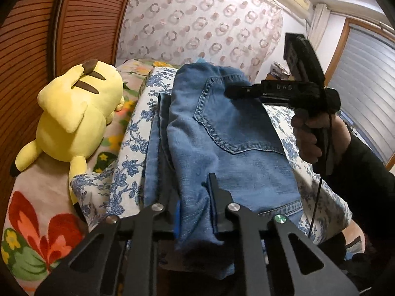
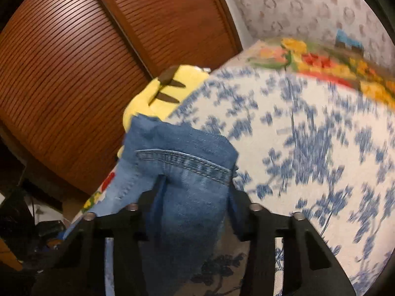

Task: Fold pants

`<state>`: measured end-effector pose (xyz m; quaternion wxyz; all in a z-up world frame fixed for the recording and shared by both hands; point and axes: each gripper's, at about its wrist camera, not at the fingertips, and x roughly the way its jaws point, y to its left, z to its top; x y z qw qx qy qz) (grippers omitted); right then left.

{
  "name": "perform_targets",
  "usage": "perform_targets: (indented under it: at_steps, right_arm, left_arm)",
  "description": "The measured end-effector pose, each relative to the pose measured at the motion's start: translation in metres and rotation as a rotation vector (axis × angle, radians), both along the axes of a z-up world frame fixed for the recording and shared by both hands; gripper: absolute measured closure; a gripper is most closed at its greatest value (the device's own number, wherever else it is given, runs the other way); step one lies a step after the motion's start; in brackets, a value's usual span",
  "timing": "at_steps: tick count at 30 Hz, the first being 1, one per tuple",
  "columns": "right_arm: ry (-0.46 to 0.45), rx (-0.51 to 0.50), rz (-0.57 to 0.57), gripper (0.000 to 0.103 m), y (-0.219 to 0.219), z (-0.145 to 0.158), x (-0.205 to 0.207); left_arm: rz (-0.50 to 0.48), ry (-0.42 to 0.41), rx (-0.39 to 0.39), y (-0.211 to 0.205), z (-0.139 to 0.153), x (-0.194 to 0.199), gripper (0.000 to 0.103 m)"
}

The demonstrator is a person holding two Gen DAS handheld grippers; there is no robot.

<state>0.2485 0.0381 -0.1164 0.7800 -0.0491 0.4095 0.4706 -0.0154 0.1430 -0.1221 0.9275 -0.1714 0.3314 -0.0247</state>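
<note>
While both grippers pinch denim, jeans point(image 1: 222, 133) lie folded on blue-flowered cloth point(image 1: 128, 172): left gripper point(image 1: 195, 197) near edge, right gripper point(image 2: 195, 192) far corner; uneven lift risks fold slipping apart.

The folded jeans point(image 1: 222, 133) take up the middle of the blue-flowered sheet point(image 1: 128, 143) on the bed. Left of them a strip of bare sheet lies free, bounded by a yellow plush toy point(image 1: 74, 113) against the slatted wooden doors point(image 1: 81, 19). The right gripper point(image 1: 234, 91) hangs over the jeans' far end, blocking passage there.
</note>
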Motion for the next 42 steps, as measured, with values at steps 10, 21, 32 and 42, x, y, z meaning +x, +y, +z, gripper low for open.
perform_targets:
  at_steps: [10,21,32,42]
  right_arm:
    - [-0.061,0.052,-0.015,0.072,0.031,0.021,0.036]
    - [-0.116,0.038,-0.081,0.072,0.059,0.025,0.131]
    - [-0.127,-0.017,-0.100,0.062,0.079,0.016,0.194]
    - [-0.284,-0.091,-0.143,0.043,0.066,0.025,0.186]
  left_arm:
    - [0.009,-0.023,0.084,0.027,0.027,0.054,0.089]
    - [-0.048,-0.011,0.173,0.059,0.039,0.164,0.089]
    - [-0.038,0.022,0.195,0.065,0.028,0.205,0.089]
    - [-0.031,0.057,0.212,0.060,0.018,0.207,0.088]
